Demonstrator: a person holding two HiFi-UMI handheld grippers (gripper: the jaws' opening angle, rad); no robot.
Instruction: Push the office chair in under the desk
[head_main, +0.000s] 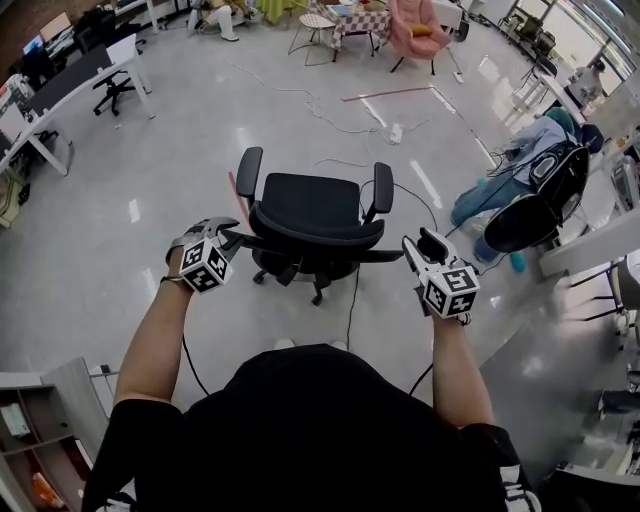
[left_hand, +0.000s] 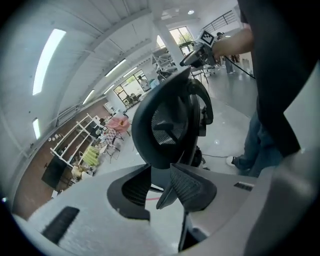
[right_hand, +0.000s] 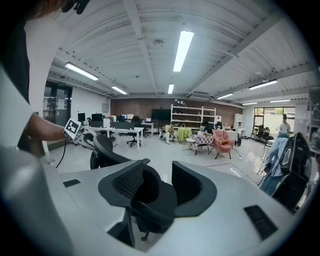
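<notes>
A black office chair (head_main: 310, 210) stands on the pale floor in front of me, its backrest turned toward me. My left gripper (head_main: 228, 232) is at the left end of the backrest's top edge, and my right gripper (head_main: 420, 245) is at its right end. In the left gripper view the left gripper (left_hand: 159, 182) is open, and the backrest (left_hand: 170, 120) rises just beyond the gap. In the right gripper view the right gripper (right_hand: 157, 182) is open too, with the dark backrest edge (right_hand: 150, 200) in the gap between its pads. Whether the pads touch it I cannot tell.
A grey desk corner (head_main: 50, 400) sits at my lower left. White desks (head_main: 75, 85) with a chair stand far left. A seated person (head_main: 510, 160) and another black chair (head_main: 535, 205) are at the right. Cables (head_main: 352, 295) cross the floor. A pink armchair (head_main: 420, 30) is at the back.
</notes>
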